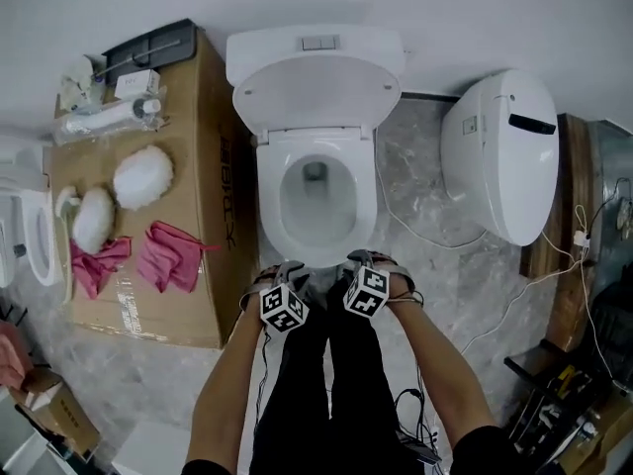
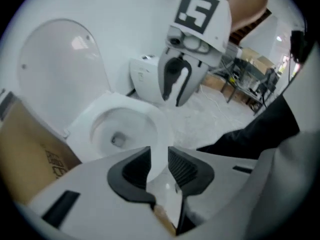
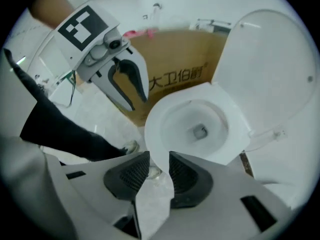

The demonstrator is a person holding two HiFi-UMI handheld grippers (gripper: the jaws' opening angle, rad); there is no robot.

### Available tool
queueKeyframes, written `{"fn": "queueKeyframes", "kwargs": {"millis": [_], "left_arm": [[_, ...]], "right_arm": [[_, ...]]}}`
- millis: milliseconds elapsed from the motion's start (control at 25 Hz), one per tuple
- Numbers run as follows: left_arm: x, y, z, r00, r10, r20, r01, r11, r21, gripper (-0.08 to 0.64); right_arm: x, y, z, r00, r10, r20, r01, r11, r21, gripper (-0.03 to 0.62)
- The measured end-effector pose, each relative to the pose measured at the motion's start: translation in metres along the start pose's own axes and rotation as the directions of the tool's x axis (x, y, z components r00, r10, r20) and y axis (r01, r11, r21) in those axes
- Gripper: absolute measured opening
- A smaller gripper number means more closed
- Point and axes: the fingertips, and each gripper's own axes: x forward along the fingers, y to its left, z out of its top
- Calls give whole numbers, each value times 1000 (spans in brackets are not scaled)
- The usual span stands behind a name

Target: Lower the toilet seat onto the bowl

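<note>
Hovering side by side at the toilet's front edge, the left gripper and the right gripper sat close together, each with its marker cube turned up toward the head camera. The left gripper's jaws stood a narrow gap apart, clamped on nothing. The front rim of the toilet seat reached into the top of that gap, with pale floor showing lower down. The right gripper's jaws were likewise narrowly apart and held nothing, the same front rim running just ahead of and between its pads. Whether either pad touched the rim could not be told.

The seat lay flat on the bowl directly ahead of both grippers. Beyond it, the lid stood raised against the tank. Off to the left gripper's left, a cardboard bench carried two pink cloths and two white fluffy pads. Well to the right gripper's right sat a second white toilet fixture on the marbled floor.
</note>
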Motion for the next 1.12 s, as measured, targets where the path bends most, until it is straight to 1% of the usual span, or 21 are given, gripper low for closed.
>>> {"fn": "queueKeyframes", "kwargs": {"millis": [40, 80, 120, 200, 240, 280, 320, 360, 400, 480, 520, 600, 680, 760, 800, 880, 920, 960, 1000, 1040, 1120], "left_arm": [[-26, 11, 22, 996, 46, 74, -41, 997, -65, 101], [-54, 22, 42, 985, 94, 144, -74, 988, -137, 95], [-86, 32, 62, 968, 142, 208, -98, 973, -208, 83], [-151, 48, 97, 918, 237, 316, -129, 936, -328, 49], [-183, 56, 114, 889, 280, 362, -140, 919, -368, 31], [-215, 64, 131, 858, 321, 401, -156, 907, -392, 18], [-246, 71, 147, 827, 359, 433, -180, 898, -402, 13], [-275, 78, 163, 797, 398, 455, -212, 889, -406, 11], [-302, 84, 178, 767, 436, 471, -250, 879, -406, 9], [-355, 92, 205, 704, 511, 492, -325, 849, -417, 9], [-380, 94, 216, 674, 544, 500, -352, 831, -430, 9], [-427, 94, 235, 615, 594, 518, -382, 800, -463, 9], [-468, 87, 251, 559, 631, 538, -401, 773, -491, 9], [-502, 77, 265, 502, 656, 564, -410, 754, -513, 9], [-517, 71, 271, 474, 664, 579, -408, 748, -524, 9], [-540, 61, 282, 425, 675, 603, -403, 738, -542, 9], [-548, 57, 285, 407, 678, 612, -403, 735, -545, 9], [-553, 54, 288, 396, 677, 620, -406, 735, -544, 9], [-555, 51, 289, 395, 676, 622, -410, 735, -539, 9], [-555, 50, 289, 405, 677, 614, -414, 735, -537, 9], [-554, 48, 286, 433, 683, 588, -413, 731, -544, 9]], "right_arm": [[-30, -7, 18, 997, -47, 56, 45, 998, 43, 131], [-62, -13, 36, 988, -102, 114, 92, 992, 89, 111], [-97, -17, 53, 973, -157, 170, 134, 981, 140, 99], [-166, -24, 83, 927, -263, 268, 194, 947, 257, 80], [-199, -27, 96, 899, -310, 310, 210, 925, 315, 67], [-231, -32, 110, 867, -356, 350, 221, 902, 371, 58], [-263, -37, 123, 829, -402, 388, 227, 877, 423, 54], [-295, -42, 136, 785, -449, 427, 229, 850, 474, 49], [-328, -48, 148, 734, -496, 465, 225, 823, 522, 46], [-392, -56, 168, 629, -575, 523, 204, 771, 603, 40], [-421, -57, 177, 585, -604, 541, 190, 751, 633, 40], [-468, -56, 189, 510, -645, 569, 161, 721, 674, 38], [-506, -50, 196, 444, -674, 590, 138, 703, 698, 38], [-535, -42, 200, 392, -690, 609, 127, 696, 707, 38], [-547, -37, 200, 372, -693, 618, 125, 696, 707, 38], [-563, -27, 201, 344, -695, 632, 124, 700, 703, 38], [-567, -23, 200, 336, -694, 636, 126, 703, 700, 38], [-570, -19, 200, 330, -694, 640, 127, 705, 698, 38], [-571, -16, 200, 326, -693, 643, 128, 706, 696, 37], [-572, -14, 200, 323, -694, 644, 129, 706, 696, 35], [-570, -11, 200, 321, -698, 641, 128, 702, 700, 31]]}}
